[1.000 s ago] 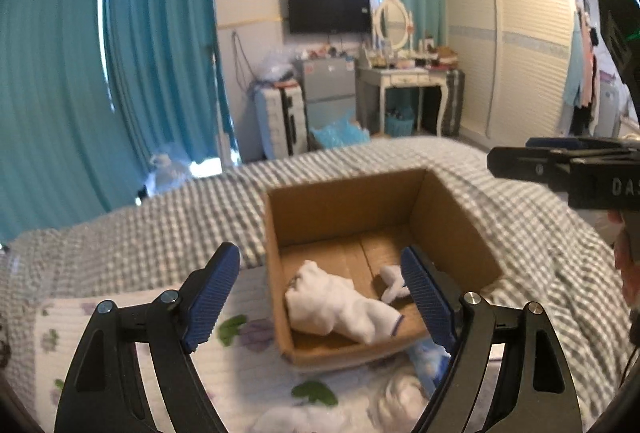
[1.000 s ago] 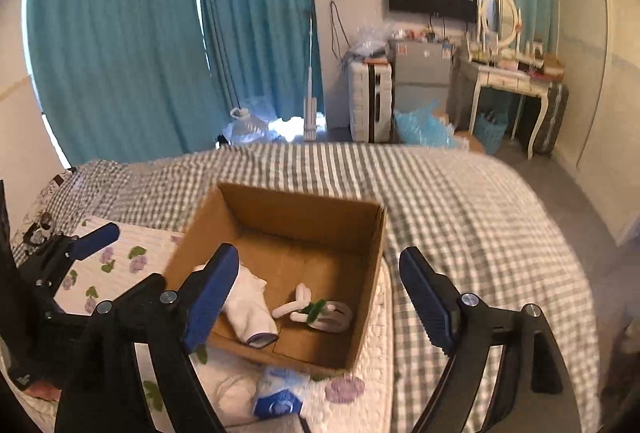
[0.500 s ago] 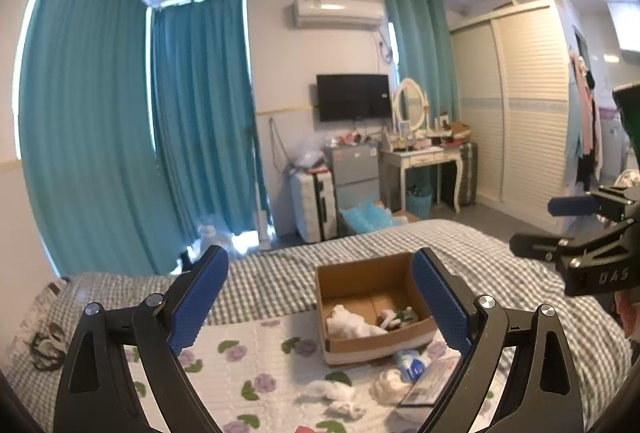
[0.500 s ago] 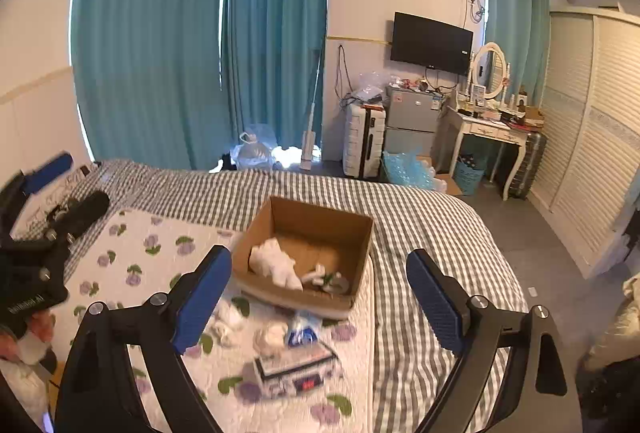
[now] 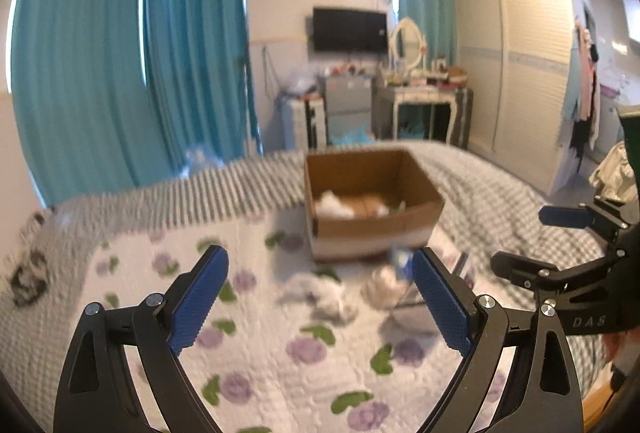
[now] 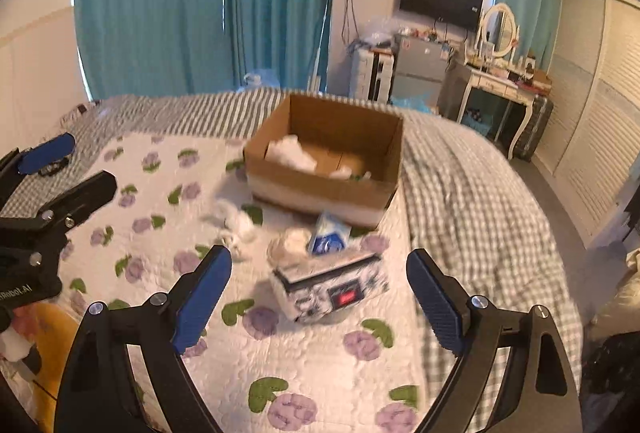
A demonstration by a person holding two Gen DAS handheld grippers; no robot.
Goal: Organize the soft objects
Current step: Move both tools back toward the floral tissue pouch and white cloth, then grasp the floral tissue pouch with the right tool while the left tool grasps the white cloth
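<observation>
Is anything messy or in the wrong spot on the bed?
Yes. A few soft white things lie loose on the flowery quilt, in front of the cardboard box, while others are already inside it. A tissue box sits nearby too.

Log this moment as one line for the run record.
left gripper open, empty | right gripper open, empty | cardboard box holds white items | white socks loose on quilt

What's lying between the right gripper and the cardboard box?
In the right wrist view, a patterned tissue box, a blue packet and white soft items lie before the cardboard box.
</observation>
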